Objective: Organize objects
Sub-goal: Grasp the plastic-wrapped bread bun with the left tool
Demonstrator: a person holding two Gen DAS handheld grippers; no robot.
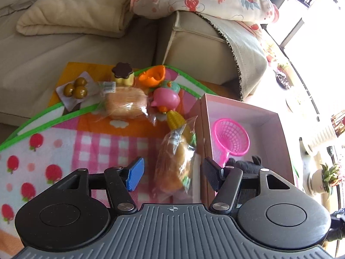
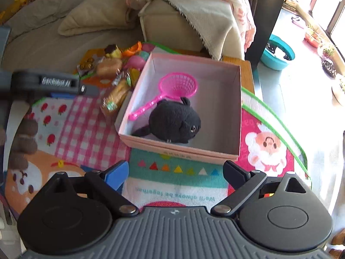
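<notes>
A pink box (image 2: 179, 149) stands on a colourful mat (image 2: 86, 125) and holds a pink toy net (image 2: 179, 85) and a black plush (image 2: 174, 120). A wrapped bread toy (image 1: 174, 168) lies on the mat beside the box's left wall (image 1: 202, 133). My left gripper (image 1: 172, 172) is open, its fingers on either side of that bread and apart from it. My right gripper (image 2: 175, 172) is open and empty, in front of the box's near wall. The left gripper also shows in the right wrist view (image 2: 64, 86).
Behind the bread lie a toy corn (image 1: 175, 119), a pink pig (image 1: 166, 99), a wrapped bun (image 1: 127, 105), a pudding (image 1: 123, 73), an orange cup (image 1: 153, 75) and olives on a card (image 1: 76, 88). A beige sofa (image 1: 64, 49) stands behind the mat.
</notes>
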